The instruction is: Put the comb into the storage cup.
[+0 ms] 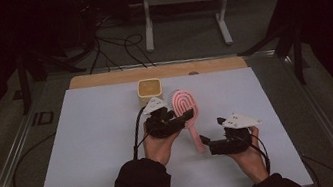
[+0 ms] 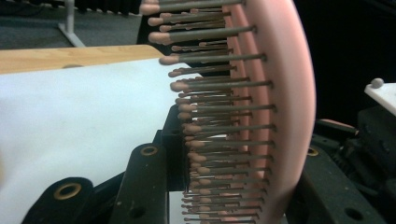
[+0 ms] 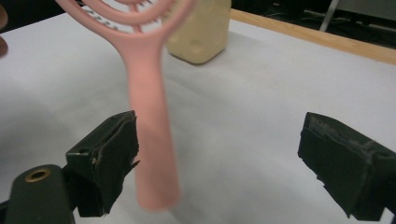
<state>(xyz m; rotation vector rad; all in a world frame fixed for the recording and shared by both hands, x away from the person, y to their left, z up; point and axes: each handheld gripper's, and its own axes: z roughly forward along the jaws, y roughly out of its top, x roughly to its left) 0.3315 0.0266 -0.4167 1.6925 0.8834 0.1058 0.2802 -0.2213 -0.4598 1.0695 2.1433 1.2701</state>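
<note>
Pink plastic hairbrush (image 1: 186, 108), with a looped open head and rows of thin bristles tipped in small beads, sits above the middle of the tabletop, held up off the white sheet. Its head points away from the person and its straight handle runs back toward the near edge. In the left gripper view the bristled face stands on edge, bristles pointing toward the white sheet, with the smooth pink back on the far side.

Left tool (image 1: 178, 118) is clenched on the brush head: one black jaw lies among the bristles and the other sits against the pink back, so the brush hangs from this grip alone.

Right tool (image 1: 208, 141) is released, its two black jaws standing wide apart. In the right gripper view the handle end passes just beside one jaw, though motion blur there makes it hard to say whether the two touch; the other jaw is well clear of it.

Pale yellow plastic tub (image 1: 149, 90), squarish with rounded corners, stands upright on the sheet just beyond the brush head, near the far wooden strip of the tabletop (image 1: 101, 78). White sheet (image 1: 87, 151) covers most of the surface. Dark sleeves come in from the bottom of the high view.
</note>
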